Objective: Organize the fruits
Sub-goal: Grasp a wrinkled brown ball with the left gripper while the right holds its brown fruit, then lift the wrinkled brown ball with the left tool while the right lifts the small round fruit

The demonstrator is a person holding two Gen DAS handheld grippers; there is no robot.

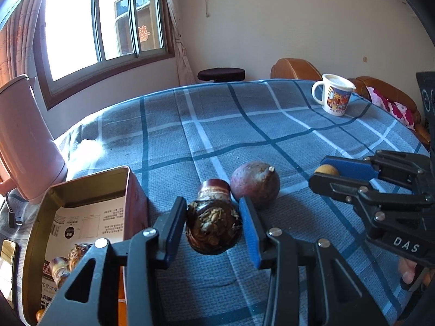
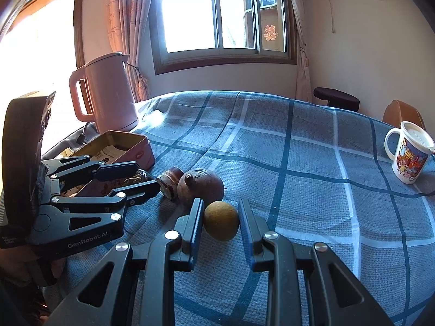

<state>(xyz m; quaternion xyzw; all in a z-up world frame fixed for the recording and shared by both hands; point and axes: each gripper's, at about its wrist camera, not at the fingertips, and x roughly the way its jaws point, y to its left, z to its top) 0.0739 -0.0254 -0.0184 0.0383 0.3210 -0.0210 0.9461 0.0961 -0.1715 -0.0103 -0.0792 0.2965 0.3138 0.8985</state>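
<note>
The left hand-held gripper [image 1: 213,224] squeezed a brown bulb [image 1: 213,229] beside the tin box [image 1: 89,184]. The right hand-held gripper [image 2: 221,221] squeezed a small yellow fruit [image 2: 221,220] on the counter [image 2: 312,190].

bench cloth [image 1: 272,114]: blue plaid, white and dark lines
kettle [image 2: 108,89]: pink
mug [image 2: 407,157]: white, cartoon print
longan [image 2: 221,220]: yellow-brown

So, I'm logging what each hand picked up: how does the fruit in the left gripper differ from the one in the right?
The dark brown chestnut-like fruit in the left gripper is bigger, glossy and rough-topped; the small yellow-brown fruit in the right gripper is smooth, matte and round. The dark one sits near the tin box; the yellow one lies right of the purple fruit. Both are clamped between blue pads.
</note>
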